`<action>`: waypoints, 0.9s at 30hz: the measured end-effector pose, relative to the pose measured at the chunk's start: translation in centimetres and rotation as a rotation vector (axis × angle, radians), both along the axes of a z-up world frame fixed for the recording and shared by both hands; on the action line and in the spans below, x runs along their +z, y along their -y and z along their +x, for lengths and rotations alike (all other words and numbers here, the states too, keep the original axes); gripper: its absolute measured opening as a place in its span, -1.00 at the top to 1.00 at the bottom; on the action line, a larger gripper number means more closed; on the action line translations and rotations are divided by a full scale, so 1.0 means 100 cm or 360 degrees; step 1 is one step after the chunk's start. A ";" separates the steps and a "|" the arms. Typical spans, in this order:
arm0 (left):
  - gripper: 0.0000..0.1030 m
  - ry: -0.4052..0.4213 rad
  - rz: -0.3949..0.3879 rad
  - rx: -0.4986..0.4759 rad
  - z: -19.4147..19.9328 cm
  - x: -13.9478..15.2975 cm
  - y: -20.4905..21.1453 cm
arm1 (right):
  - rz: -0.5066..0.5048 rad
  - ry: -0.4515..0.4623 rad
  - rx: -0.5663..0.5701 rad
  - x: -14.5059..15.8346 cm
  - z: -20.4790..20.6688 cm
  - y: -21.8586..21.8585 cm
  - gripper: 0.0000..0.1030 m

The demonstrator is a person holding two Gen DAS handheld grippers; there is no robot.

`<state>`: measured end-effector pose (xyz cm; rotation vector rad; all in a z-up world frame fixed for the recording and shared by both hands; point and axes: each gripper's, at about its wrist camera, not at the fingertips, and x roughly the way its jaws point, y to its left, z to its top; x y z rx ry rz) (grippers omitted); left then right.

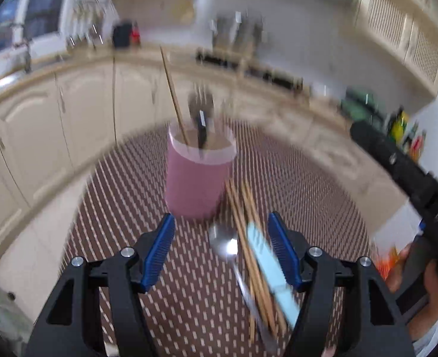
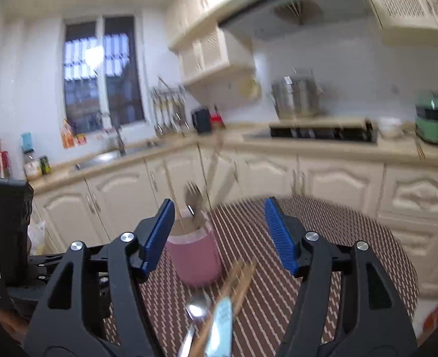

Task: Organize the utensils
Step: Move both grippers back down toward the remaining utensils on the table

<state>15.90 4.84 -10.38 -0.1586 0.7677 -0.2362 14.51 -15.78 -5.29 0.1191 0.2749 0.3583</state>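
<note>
Left wrist view shows my round table [image 1: 123,184] with its brown striped mat, and near the middle of it stands the pink cup [image 1: 199,178]. One chopstick [image 1: 174,98] and a fork [image 1: 201,110] already stand in the cup, so I think part of the job is done.

A good bit is left. A bunch of wooden chopsticks [image 1: 248,238], a knife with a light blue handle [image 1: 271,270] and a silver spoon [image 1: 224,242] lie flat on the mat, just beside the foot of the cup, running back toward the near edge of the table. They all touch or cross one another in one little pile.

My left gripper [image 1: 221,253] is wide open and holds nothing. The pile lies under the gap between its blue pads, closer to the right pad than the left one.

In the right wrist view my right gripper [image 2: 219,235] is open too, with nothing in it. The cup sits past it, close to its left pad, and the pile lies lower down between its two arms. Things are blurry, so I cannot count the chopsticks.
</note>
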 end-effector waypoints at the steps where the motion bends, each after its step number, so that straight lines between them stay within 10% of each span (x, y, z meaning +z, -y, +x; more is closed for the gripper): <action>1: -0.24 -0.0096 0.0013 -0.0026 0.003 -0.010 0.004 | -0.0004 -0.0092 -0.0024 -0.008 0.003 0.004 -0.28; 10: -0.24 -0.0514 0.0068 -0.0064 0.018 -0.067 0.021 | 0.0073 -0.0510 -0.0088 -0.071 0.010 0.031 -0.33; 27: -0.02 -0.0554 0.0435 -0.0004 0.047 -0.084 0.059 | 0.0172 -0.0679 -0.0060 -0.117 0.012 0.048 -0.37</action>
